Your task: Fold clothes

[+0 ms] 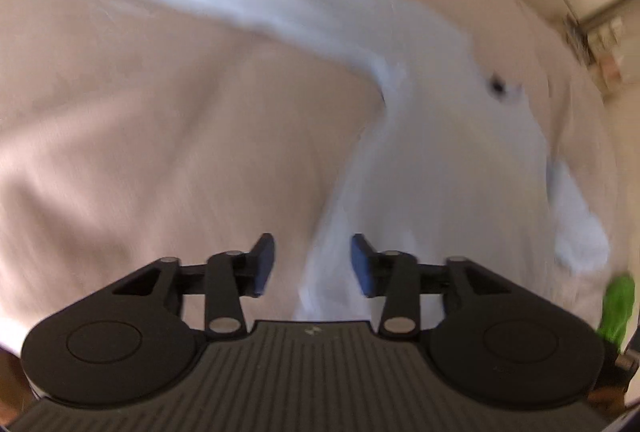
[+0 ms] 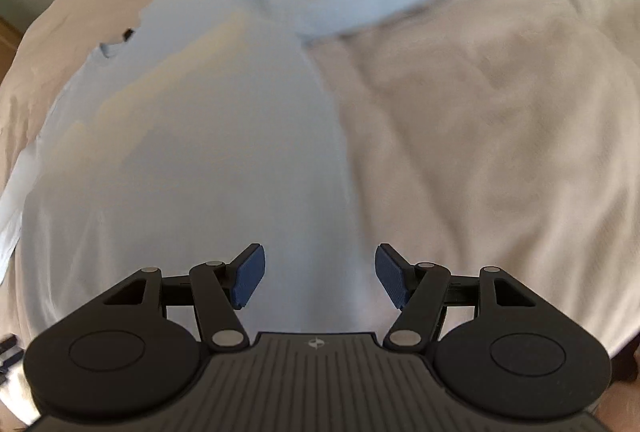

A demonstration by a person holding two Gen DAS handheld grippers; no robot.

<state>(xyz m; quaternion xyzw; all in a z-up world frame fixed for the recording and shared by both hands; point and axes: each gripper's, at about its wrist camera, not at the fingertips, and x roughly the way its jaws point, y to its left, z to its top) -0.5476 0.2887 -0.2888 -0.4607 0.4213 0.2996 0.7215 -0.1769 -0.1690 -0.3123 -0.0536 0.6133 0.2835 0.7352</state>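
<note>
From the left wrist, the left gripper (image 1: pixel 313 264) hangs with its blue pads parted and nothing between them. A pale blue long-sleeved cotton shirt (image 1: pixel 448 160) lies ahead and to its right on the beige bedsheet (image 1: pixel 168 136), one sleeve trailing away to the upper left.

From the right wrist, the right gripper (image 2: pixel 320 276) stands wide apart, empty, above the shirt's (image 2: pixel 192 160) right edge; a sleeve lies folded across, farther ahead.

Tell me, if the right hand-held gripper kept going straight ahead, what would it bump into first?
Probably the pale blue shirt spread on the beige bedcover; the right hand-held gripper is open and empty above its edge.
</note>
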